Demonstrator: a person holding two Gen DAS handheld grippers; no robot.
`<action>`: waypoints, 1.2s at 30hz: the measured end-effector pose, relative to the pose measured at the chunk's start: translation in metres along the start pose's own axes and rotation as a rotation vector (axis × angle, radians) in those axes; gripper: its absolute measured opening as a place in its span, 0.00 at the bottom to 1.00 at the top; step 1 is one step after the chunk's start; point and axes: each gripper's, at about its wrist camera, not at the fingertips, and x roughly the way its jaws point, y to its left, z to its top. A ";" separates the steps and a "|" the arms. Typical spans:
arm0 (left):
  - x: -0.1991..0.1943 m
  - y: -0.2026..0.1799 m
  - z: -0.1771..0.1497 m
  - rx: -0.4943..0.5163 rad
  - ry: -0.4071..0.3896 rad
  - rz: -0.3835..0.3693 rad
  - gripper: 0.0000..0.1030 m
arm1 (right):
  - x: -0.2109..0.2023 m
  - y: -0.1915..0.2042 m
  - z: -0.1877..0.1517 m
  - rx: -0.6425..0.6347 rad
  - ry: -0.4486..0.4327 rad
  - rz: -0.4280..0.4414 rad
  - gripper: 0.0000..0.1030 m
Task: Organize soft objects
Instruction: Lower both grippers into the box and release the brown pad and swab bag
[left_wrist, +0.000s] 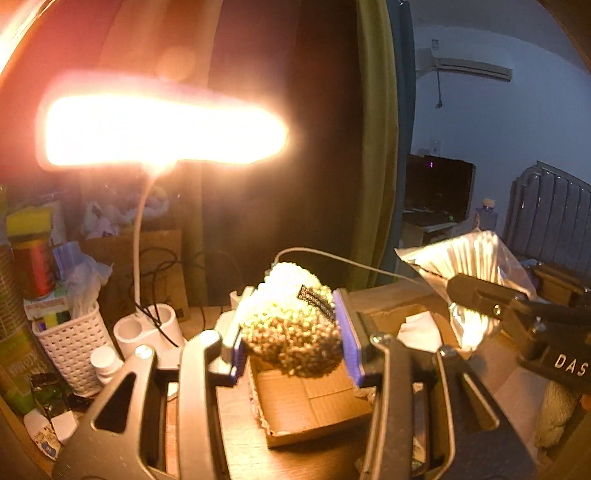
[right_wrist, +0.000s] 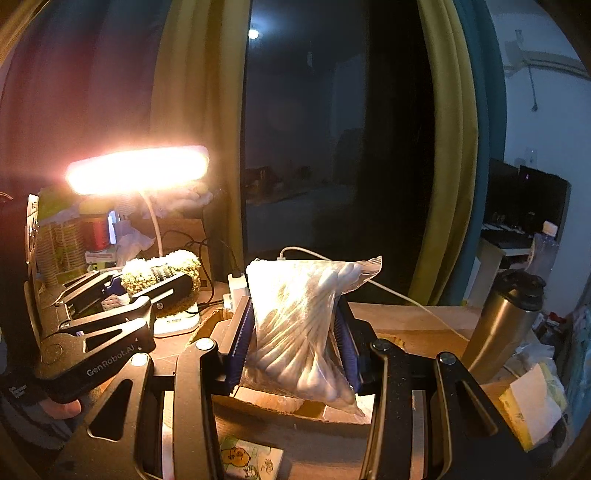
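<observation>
My left gripper (left_wrist: 291, 325) is shut on a fuzzy yellow-green chenille cloth (left_wrist: 291, 321) with a dark loop, held above an open cardboard box (left_wrist: 314, 406). The cloth also shows in the right wrist view (right_wrist: 162, 273), in the left gripper (right_wrist: 147, 291). My right gripper (right_wrist: 295, 339) is shut on a clear plastic bag of cotton swabs (right_wrist: 303, 317), held above the cardboard box (right_wrist: 295, 406). In the left wrist view the bag (left_wrist: 465, 266) hangs at the right in the right gripper (left_wrist: 458, 291).
A lit desk lamp (left_wrist: 162, 129) glares at the left, its white base (left_wrist: 147, 328) behind the box. A white basket (left_wrist: 70, 343) and bottles crowd the left. A steel thermos (right_wrist: 506, 321) stands at the right. A tissue pack (right_wrist: 251, 461) lies near the front edge.
</observation>
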 end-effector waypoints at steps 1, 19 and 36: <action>0.004 0.000 -0.001 0.002 0.006 0.004 0.41 | 0.003 0.000 0.000 0.001 0.004 0.004 0.44; 0.068 0.008 -0.032 -0.052 0.219 -0.001 0.48 | 0.044 -0.012 -0.013 0.037 0.055 0.069 0.44; 0.052 0.036 -0.034 -0.135 0.215 0.042 0.65 | 0.082 0.006 -0.023 0.040 0.127 0.117 0.44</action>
